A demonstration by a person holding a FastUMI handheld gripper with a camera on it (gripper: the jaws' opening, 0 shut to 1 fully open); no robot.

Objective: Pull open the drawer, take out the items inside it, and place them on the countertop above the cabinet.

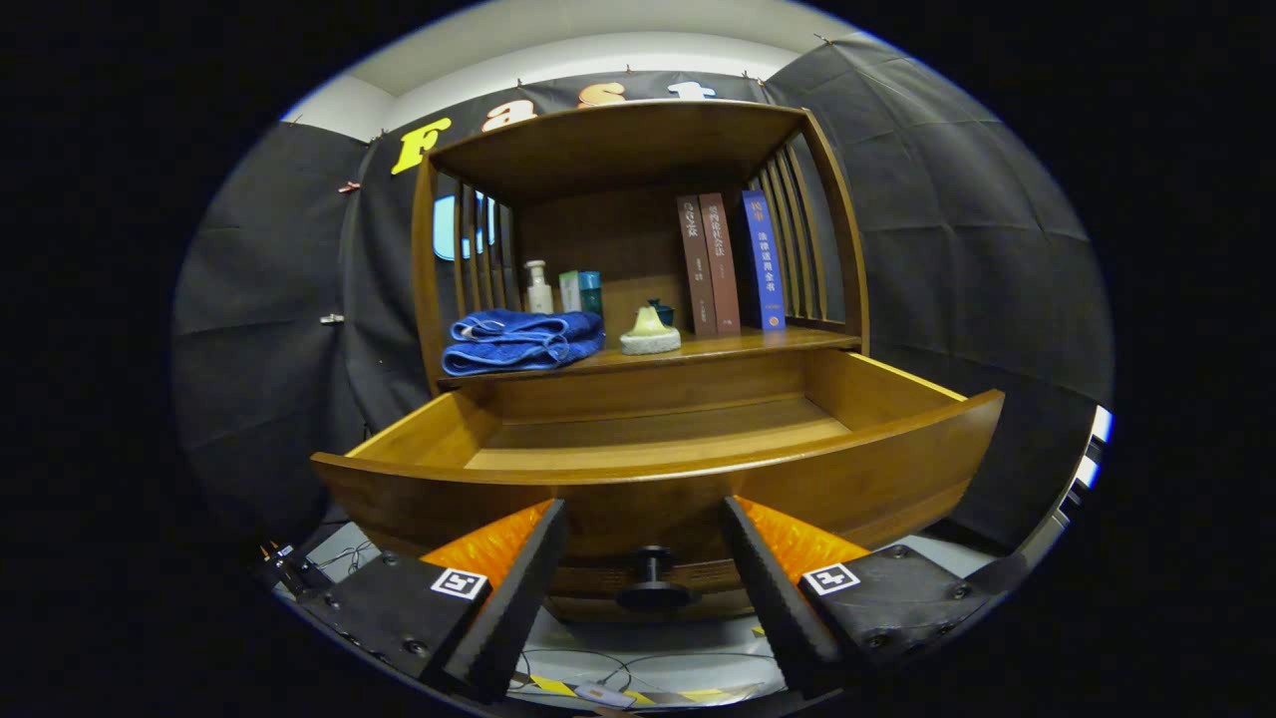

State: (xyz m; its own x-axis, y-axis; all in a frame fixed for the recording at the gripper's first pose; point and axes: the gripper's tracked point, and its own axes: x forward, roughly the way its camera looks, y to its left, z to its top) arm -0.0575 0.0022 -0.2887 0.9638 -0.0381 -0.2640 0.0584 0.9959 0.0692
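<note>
Just ahead of hand-held gripper (645, 519): drawer (658, 469)

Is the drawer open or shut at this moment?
Open. The drawer is pulled far out from under the shelf, and its bare wooden floor shows. The claw is open, its fingers either side of the knob, not gripping it.

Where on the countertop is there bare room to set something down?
Countertop: bare along the front edge right of the pale ornament, ahead of the books. The left end is crowded: folded blue towel, bottles behind it. The open drawer floor looks bare. Gripper is open, fingers flanking the knob.
</note>
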